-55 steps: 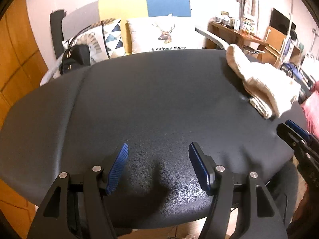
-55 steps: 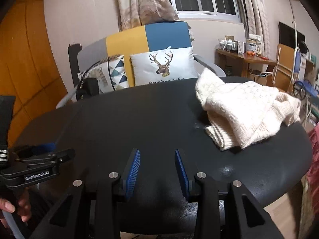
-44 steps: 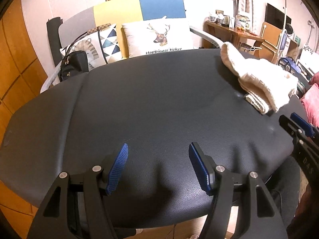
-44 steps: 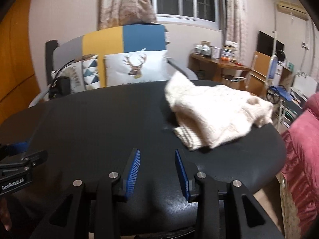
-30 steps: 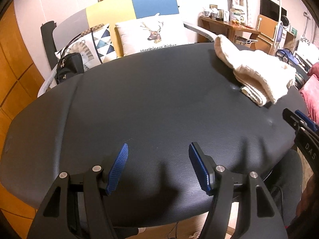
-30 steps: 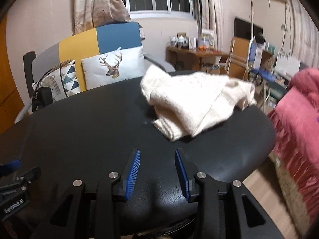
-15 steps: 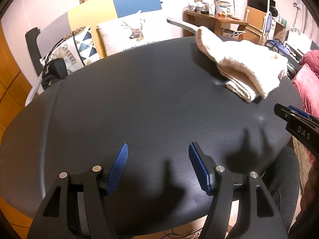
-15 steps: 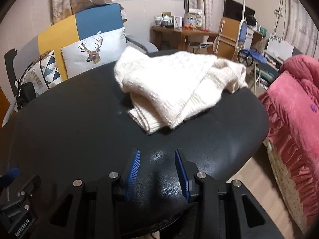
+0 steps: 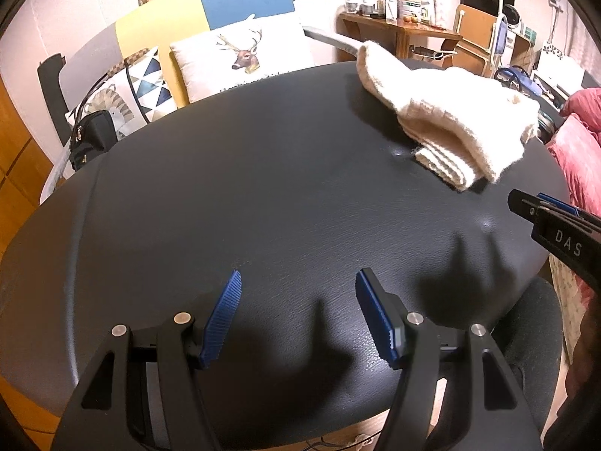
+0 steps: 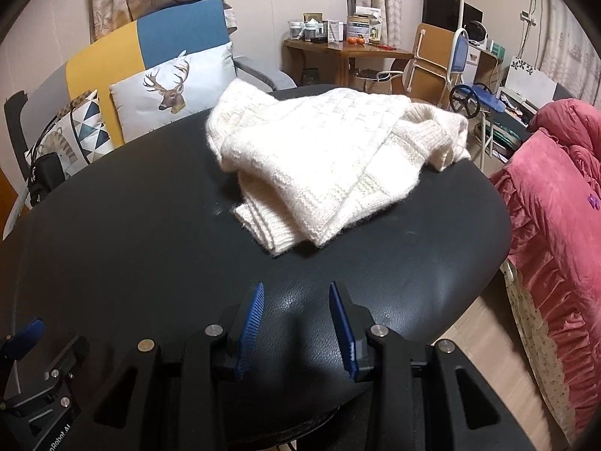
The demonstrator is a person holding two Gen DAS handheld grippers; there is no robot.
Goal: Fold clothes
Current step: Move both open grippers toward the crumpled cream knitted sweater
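Observation:
A cream knitted sweater (image 10: 330,165) lies bunched and partly folded on the far right part of the round black table (image 10: 131,233). The left wrist view shows the sweater (image 9: 447,120) at the upper right of the table (image 9: 263,195). My left gripper (image 9: 296,282) hovers open over the table's near edge, nothing between its blue pads. My right gripper (image 10: 296,293) is open too, with a narrower gap, a short way in front of the sweater's ribbed hem. Its black body (image 9: 559,233) shows at the right edge of the left wrist view.
Behind the table stands a yellow and blue sofa (image 10: 157,41) with a deer cushion (image 9: 244,56) and a black bag (image 9: 92,139). A pink quilted bed cover (image 10: 556,195) hangs close to the table's right side. A wooden desk (image 10: 338,52) and folding chairs stand farther back.
Both grippers have swung to the right and moved nearer the sweater, which now looms larger in the right wrist view. Neither jaw opening has changed.

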